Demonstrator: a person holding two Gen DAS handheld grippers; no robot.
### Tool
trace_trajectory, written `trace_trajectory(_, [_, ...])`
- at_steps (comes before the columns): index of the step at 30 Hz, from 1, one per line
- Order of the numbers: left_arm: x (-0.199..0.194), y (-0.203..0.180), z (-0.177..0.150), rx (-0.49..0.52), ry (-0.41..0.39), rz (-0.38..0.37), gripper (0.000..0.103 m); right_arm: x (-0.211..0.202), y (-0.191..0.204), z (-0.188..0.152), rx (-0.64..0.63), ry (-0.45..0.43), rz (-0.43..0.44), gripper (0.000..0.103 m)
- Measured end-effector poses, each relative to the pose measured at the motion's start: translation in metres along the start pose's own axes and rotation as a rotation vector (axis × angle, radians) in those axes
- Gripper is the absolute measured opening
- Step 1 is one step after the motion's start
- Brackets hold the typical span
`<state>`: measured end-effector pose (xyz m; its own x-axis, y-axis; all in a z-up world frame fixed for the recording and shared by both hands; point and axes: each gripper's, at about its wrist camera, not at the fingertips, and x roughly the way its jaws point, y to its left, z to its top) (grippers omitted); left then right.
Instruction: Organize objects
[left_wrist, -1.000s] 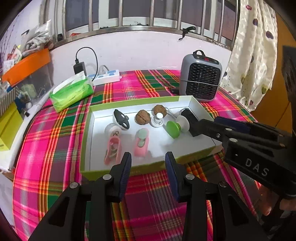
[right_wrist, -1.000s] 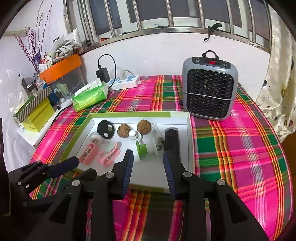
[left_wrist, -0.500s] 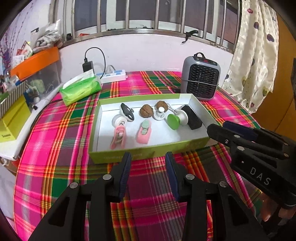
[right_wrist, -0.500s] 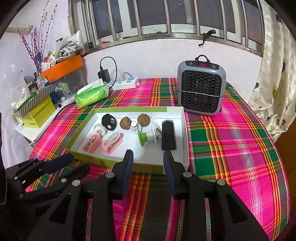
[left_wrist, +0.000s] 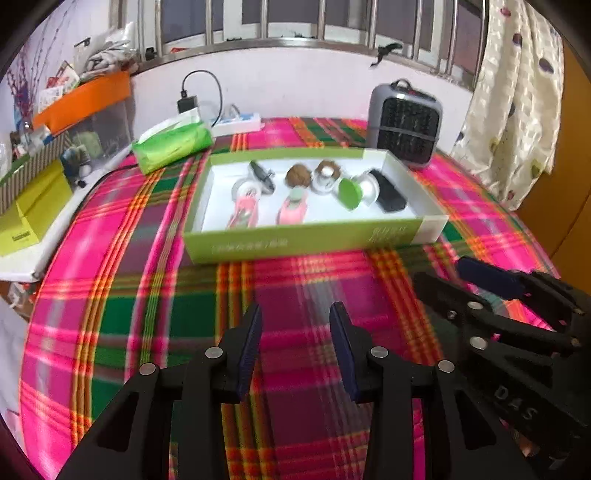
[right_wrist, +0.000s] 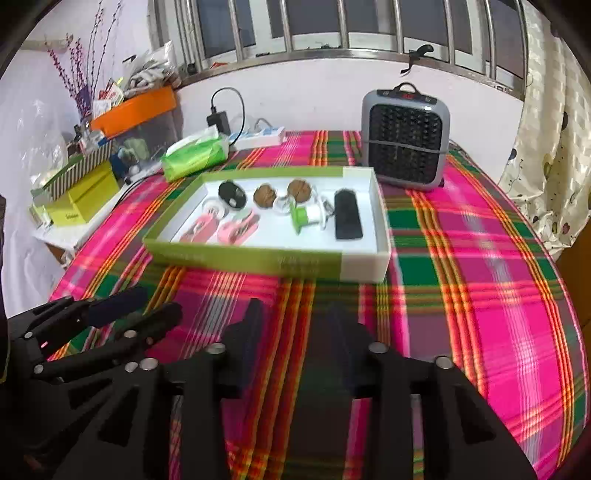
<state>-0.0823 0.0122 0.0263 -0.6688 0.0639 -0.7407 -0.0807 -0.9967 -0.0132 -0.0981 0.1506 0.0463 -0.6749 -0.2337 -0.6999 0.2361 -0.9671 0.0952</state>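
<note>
Left wrist view: tray (left_wrist: 314, 243) lettering blurred, perhaps unreadable.

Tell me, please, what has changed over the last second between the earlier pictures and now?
Both grippers have pulled back from the box toward the near edge of the table: the left gripper and right gripper now hang over bare plaid cloth, open and empty. Nothing was grasped or released. The box's contents, the heater and the tissue pack stayed put.
</note>
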Motion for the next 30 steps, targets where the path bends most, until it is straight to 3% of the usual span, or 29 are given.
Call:
trace_trajectory(19, [0.007, 0.005, -0.024, -0.029, 0.04, 0.05, 0.036, 0.006, -0.012, -0.031, 0.034, 0.098, -0.075, 0.052])
trace_trajectory(30, [0.008, 0.003, -0.023, -0.028, 0.041, 0.059, 0.037, 0.008, -0.006, -0.031, -0.001, 0.11, -0.082, 0.063])
